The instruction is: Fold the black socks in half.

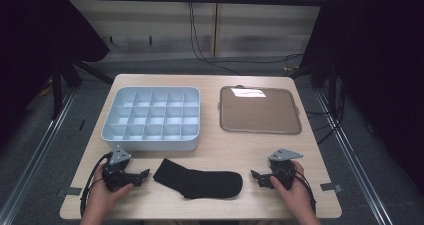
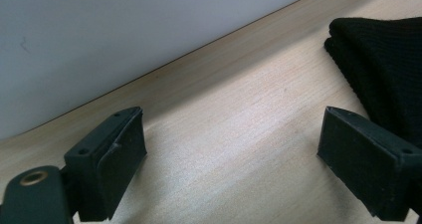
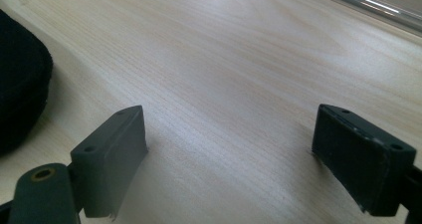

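While flanked by tongs, sock [image 1: 200, 181] (organiser [image 1: 152, 119] probably close).

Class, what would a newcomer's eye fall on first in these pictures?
A black sock lies flat at the table's near edge, between the open left gripper and open right gripper. Behind it sit a pale blue compartment organiser, at left, and a brown tray, at right.

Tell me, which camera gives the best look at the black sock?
The high view: it shows the whole sock lying flat on the table between the two open grippers. The left gripper view catches just one ribbed end beside its jaw, and the right gripper view just a dark rounded edge at the side.
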Tool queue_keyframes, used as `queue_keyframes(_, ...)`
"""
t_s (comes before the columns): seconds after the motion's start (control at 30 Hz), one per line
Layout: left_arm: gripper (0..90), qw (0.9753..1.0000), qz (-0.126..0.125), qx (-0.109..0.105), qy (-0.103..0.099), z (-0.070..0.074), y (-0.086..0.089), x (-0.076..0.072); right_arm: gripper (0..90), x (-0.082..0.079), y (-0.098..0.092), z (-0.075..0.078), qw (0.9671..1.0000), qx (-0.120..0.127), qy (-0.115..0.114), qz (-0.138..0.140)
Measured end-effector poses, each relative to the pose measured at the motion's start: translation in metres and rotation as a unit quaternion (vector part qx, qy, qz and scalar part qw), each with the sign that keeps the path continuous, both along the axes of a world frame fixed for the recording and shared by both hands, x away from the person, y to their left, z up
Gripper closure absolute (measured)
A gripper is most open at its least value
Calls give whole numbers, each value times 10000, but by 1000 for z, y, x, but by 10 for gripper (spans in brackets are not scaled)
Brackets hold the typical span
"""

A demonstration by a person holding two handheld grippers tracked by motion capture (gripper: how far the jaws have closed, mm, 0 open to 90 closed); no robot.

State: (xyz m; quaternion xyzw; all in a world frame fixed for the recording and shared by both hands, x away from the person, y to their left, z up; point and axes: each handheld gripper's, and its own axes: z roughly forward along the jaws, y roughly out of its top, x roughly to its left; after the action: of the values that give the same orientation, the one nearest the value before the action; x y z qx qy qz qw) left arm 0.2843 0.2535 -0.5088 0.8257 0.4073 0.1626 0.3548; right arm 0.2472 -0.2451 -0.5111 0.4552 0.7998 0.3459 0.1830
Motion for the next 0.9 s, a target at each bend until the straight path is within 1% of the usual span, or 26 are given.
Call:
queue_keyframes(0.43, 107, 10000, 3, -3, -3, 0, 0, 0, 132, 0, 0, 0, 10000, 2, 0, 2)
queue_keyframes(0.63, 119, 10000, -16, 33, -8, 0, 1, -1, 132, 0, 0, 0, 10000, -8, -8, 0)
queue_keyframes(0.67, 119, 10000, 2, 34, -19, 1, 1, -1, 132, 0, 0, 0, 10000, -11, -18, 4)
queue_keyframes(0.73, 129, 10000, 36, -31, -18, 0, 1, -2, 132, 1, 2, 0, 10000, -7, 4, -37)
queue_keyframes(0.83, 138, 10000, 46, -30, -21, 0, 1, -2, 132, 2, 2, 0, 10000, -2, -2, -34)
queue_keyframes(0.87, 144, 10000, 86, -38, -29, 0, 1, -2, 133, 2, 2, 0, 10000, 3, 8, -55)
queue_keyframes(0.9, 149, 10000, 88, -38, 0, 1, 1, -1, 134, 2, 2, 0, 10000, -6, -8, -51)
